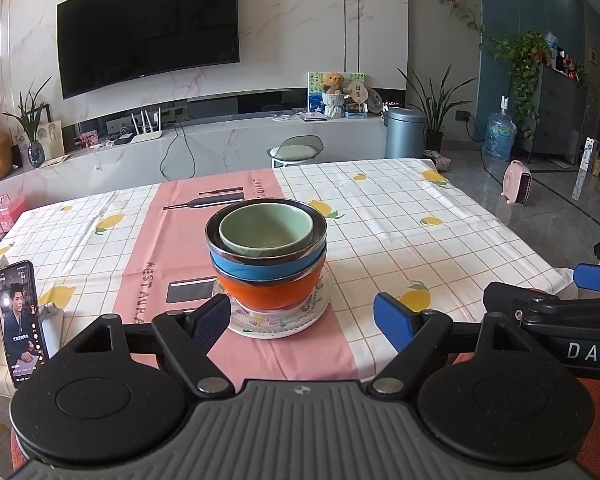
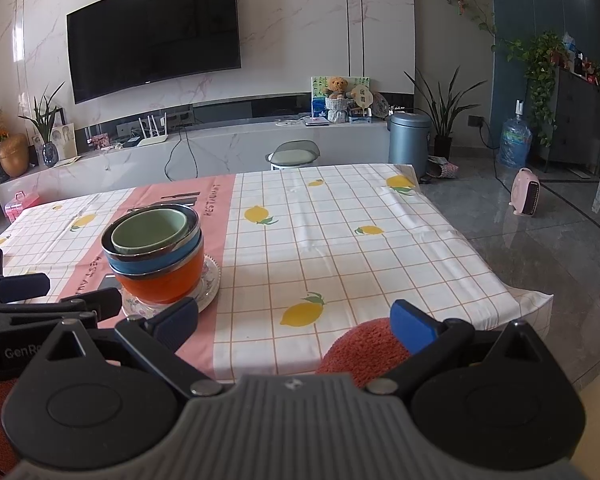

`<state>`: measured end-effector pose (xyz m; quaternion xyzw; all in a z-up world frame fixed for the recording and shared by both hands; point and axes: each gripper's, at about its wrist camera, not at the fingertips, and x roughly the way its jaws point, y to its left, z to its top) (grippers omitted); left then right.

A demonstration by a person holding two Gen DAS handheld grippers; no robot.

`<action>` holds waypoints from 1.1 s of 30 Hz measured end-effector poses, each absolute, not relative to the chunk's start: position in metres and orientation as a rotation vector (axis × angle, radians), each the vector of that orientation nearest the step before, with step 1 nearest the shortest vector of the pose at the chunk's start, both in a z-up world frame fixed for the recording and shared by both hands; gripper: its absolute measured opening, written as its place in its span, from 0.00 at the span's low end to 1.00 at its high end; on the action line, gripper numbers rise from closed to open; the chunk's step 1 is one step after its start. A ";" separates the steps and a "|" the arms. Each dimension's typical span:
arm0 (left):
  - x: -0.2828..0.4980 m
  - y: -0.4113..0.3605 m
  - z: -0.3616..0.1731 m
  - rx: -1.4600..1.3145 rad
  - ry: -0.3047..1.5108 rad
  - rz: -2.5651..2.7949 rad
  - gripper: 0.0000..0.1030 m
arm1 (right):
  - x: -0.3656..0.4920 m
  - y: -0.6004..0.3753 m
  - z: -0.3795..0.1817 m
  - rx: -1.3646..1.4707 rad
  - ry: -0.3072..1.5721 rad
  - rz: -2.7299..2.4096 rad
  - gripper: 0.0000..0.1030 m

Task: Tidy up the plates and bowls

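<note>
Black grippers (image 1: 302, 320) — blue-padded jaws.

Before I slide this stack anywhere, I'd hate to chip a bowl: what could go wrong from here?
The green bowl sits off-centre inside the blue bowl, which is nested in the orange bowl; a jolt could make it rattle or tip. All three rest on the floral plate, so pushing the plate alone may topple them. The left gripper is open with one finger near the plate's rim and could nudge it. The phone stands close by.

Both wrist views sit low at the near desk (image 1: 380, 208) edge, facing the television (image 2: 154, 32); both share the stacked bowls (image 1: 266, 256), nearer on the left.
</note>
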<state>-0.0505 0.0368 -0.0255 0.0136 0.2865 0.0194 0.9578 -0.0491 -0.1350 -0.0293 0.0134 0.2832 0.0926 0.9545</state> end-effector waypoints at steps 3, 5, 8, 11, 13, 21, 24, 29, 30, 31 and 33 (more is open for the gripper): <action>-0.051 0.036 -0.025 0.028 0.581 0.039 0.92 | -0.049 -0.135 -0.029 0.027 0.574 0.188 0.97; -0.051 0.037 -0.025 0.027 0.581 0.038 0.92 | -0.049 -0.135 -0.029 0.028 0.574 0.189 0.97; -0.050 0.036 -0.025 0.026 0.581 0.039 0.92 | -0.049 -0.135 -0.029 0.027 0.574 0.189 0.97; -0.051 0.036 -0.025 0.025 0.581 0.036 0.92 | -0.049 -0.135 -0.029 0.027 0.577 0.189 0.97; -0.051 0.035 -0.025 0.022 0.581 0.035 0.92 | -0.049 -0.135 -0.029 0.028 0.580 0.189 0.97; -0.052 0.034 -0.023 0.016 0.579 0.031 0.92 | -0.049 -0.136 -0.029 0.038 0.585 0.185 0.97; -0.052 0.034 -0.023 0.015 0.579 0.030 0.92 | -0.049 -0.136 -0.030 0.038 0.586 0.184 0.97; -0.053 0.033 -0.023 0.014 0.579 0.030 0.92 | -0.049 -0.136 -0.030 0.042 0.586 0.180 0.97; -0.052 0.034 -0.023 0.014 0.580 0.030 0.92 | -0.049 -0.137 -0.030 0.043 0.586 0.179 0.97; -0.053 0.033 -0.023 0.014 0.580 0.030 0.92 | -0.050 -0.137 -0.030 0.043 0.586 0.179 0.97; -0.053 0.033 -0.023 0.014 0.580 0.032 0.92 | -0.050 -0.137 -0.030 0.044 0.587 0.178 0.97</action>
